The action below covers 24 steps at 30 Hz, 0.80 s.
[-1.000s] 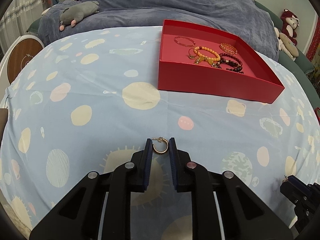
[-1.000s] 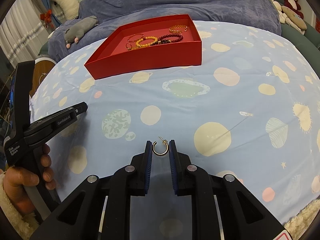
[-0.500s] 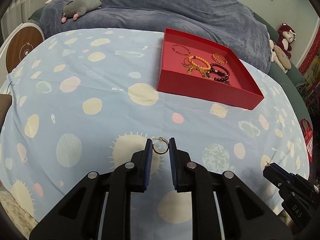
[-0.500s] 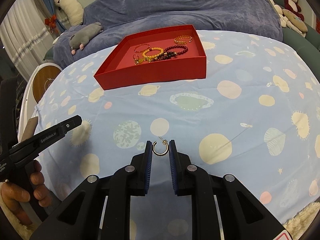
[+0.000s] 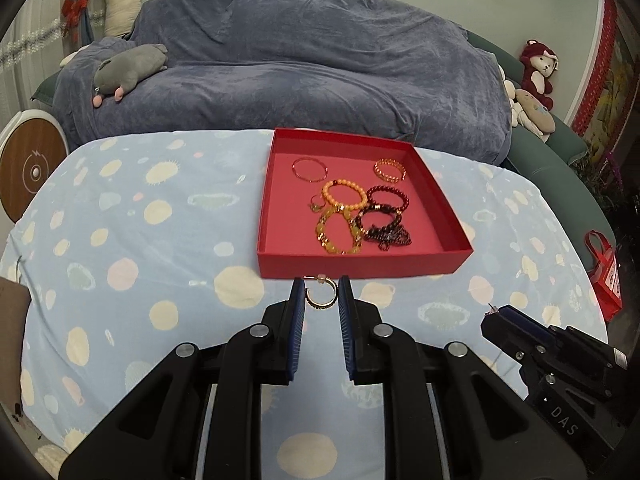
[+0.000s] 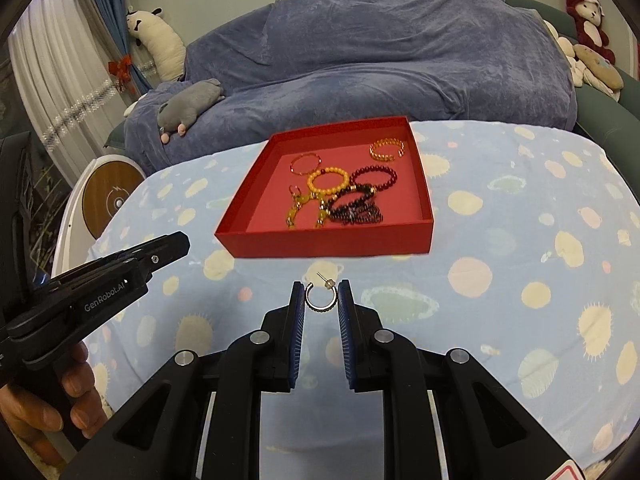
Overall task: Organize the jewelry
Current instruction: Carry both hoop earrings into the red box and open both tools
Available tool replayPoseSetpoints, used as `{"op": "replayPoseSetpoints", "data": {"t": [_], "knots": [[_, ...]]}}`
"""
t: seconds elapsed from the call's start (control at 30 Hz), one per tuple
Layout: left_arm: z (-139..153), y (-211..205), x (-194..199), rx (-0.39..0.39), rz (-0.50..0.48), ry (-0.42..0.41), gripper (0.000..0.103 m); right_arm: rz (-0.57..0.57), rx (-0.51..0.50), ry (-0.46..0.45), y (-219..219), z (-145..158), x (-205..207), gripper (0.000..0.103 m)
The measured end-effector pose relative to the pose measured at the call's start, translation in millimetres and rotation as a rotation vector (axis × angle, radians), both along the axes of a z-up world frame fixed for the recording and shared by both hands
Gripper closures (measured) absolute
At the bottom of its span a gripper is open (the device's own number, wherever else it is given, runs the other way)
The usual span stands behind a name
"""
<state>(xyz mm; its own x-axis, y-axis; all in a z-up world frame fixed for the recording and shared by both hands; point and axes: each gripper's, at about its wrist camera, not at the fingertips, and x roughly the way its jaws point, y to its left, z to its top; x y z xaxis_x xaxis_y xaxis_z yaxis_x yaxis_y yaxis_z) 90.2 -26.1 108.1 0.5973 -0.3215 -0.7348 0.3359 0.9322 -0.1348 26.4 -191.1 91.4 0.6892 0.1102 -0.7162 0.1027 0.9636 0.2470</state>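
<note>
Clamping a hoop earring [image 5: 321, 295] each, both hand-held grippers [image 5: 321, 294] [image 6: 321, 296] face the red tray [image 5: 360, 268].

Right gripper [image 6: 321, 300] pinches a hoop earring [image 6: 320, 299] before the red tray [image 6: 328, 245].

My tray [image 5: 360, 268] sits ahead of me on the tablecloth [image 5: 132, 216], bracelets [image 5: 345, 196] inside. Behind it lies the sofa [image 5: 320, 64]. Each of my grippers pinches an earring [image 5: 321, 295] before the tray.

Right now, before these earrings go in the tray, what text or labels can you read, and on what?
"GenRobot.AI": side of the left gripper, right wrist view.
"DAS": body of the right gripper, left wrist view.
Red bag beside the bed: print too blurred to read.
Wall pictures: no legible text.
</note>
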Motion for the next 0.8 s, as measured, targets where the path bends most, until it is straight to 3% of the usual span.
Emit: {"op": "replayPoseSetpoints", "data": {"t": [0.4,0.8], "knots": [[19,-44,77,0.046,-0.021,-0.057,0.086,0.004,-0.031,-0.077,-26,31,82,0.087],[-14,-73,154,0.119,-0.01,-0.005,0.086,0.001,-0.033,-0.018,-43,1,167,0.087]]}}
